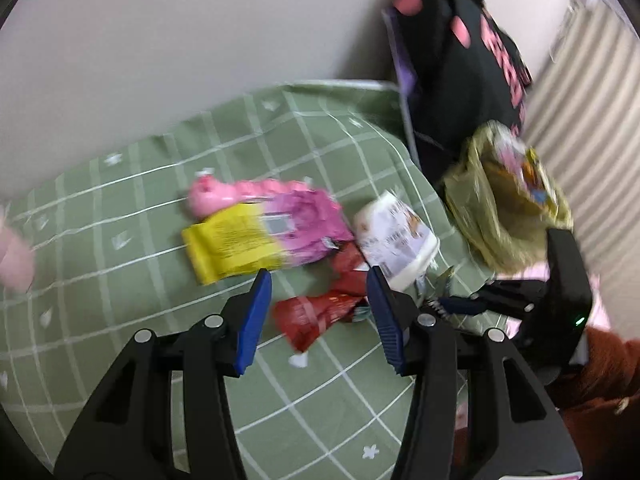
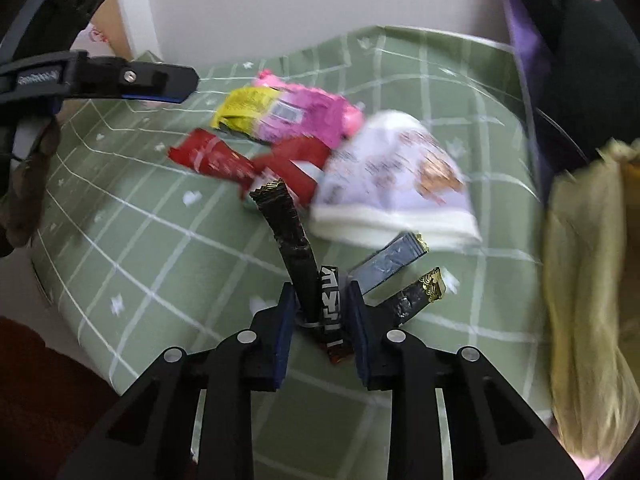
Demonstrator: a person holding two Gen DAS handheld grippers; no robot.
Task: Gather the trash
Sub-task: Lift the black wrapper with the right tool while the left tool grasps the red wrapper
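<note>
The right tongs [image 2: 318,320] are sitting closest in the right wrist view, narrowed around a bundle of thin black wrappers [image 2: 292,240]. One long black strip is sticking up and away from between the blue pads [image 2: 280,344], and a printed black piece is standing beside it. The frame is blurred, so it is hard to say whether both pads are pressing firmly, but the strips are looking pinched between them. Just to the right, two more dark sticks [image 2: 390,262] are lying on the green checked cloth [image 2: 140,240] that is covering the surface.

The left tongs [image 1: 316,312] are hanging fairly wide in the left wrist view, with nothing between the pads. A red wrapper [image 1: 316,312] is lying on the cloth beyond them, seen through the gap.

Further out, the rest of the trash is lying together near the middle of the cloth: a pink and yellow packet [image 1: 264,236] to the left, and a white pouch [image 1: 394,236] just right of the red wrapper and overlapping it.

At the right edge of the surface, a yellowish plastic bag [image 1: 492,216] is standing open with colourful packaging showing inside. Behind it, a black garment with pink marks [image 1: 460,60] is hanging against the pale wall [image 1: 160,40]. A rust-coloured sleeve [image 1: 600,400] is showing at the lower right of the left wrist view.
</note>
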